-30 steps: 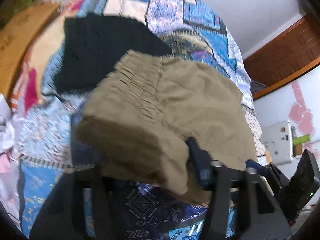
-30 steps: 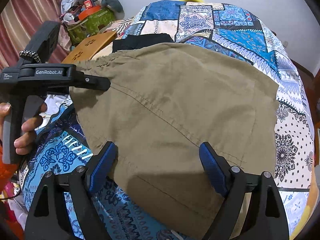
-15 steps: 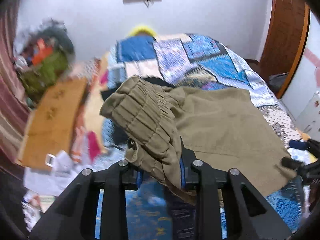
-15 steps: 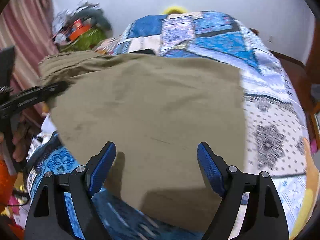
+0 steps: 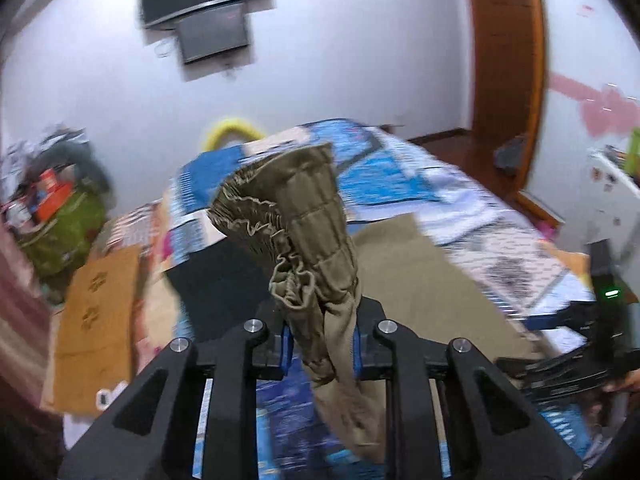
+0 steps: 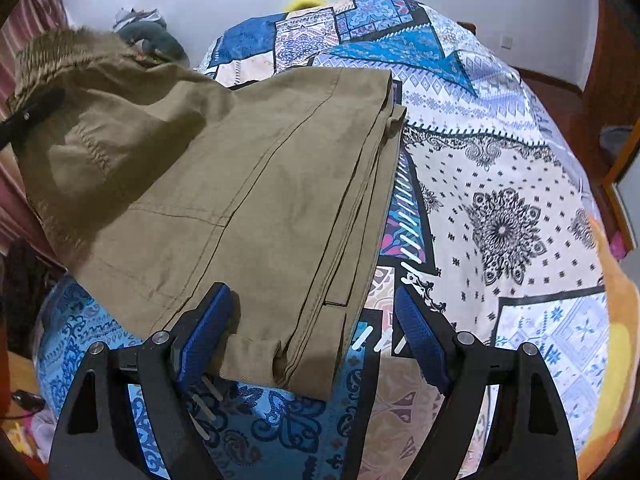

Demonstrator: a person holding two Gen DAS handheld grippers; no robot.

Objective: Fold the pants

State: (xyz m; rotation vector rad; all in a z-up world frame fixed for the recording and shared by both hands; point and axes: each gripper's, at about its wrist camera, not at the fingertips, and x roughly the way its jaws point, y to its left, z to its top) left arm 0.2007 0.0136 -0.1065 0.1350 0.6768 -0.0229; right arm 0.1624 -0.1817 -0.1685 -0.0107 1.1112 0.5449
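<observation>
Overhead, left tool (image 5: pixel 320 344) pinches pants (image 6: pixel 248 184) waistband; right tool (image 6: pixel 312 332) spread astride the hem edge.

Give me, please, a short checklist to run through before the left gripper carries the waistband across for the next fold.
1. Left gripper shut on the waistband: ok.
2. Waistband lifted off the bedspread: ok.
3. Right gripper open, holding nothing: ok.
4. Pants legs stacked, edges roughly aligned: ok.
5. Leg hems pinned down: not ok, the right gripper only straddles them.
6. Black garment clear of the pants: cannot tell.
</observation>
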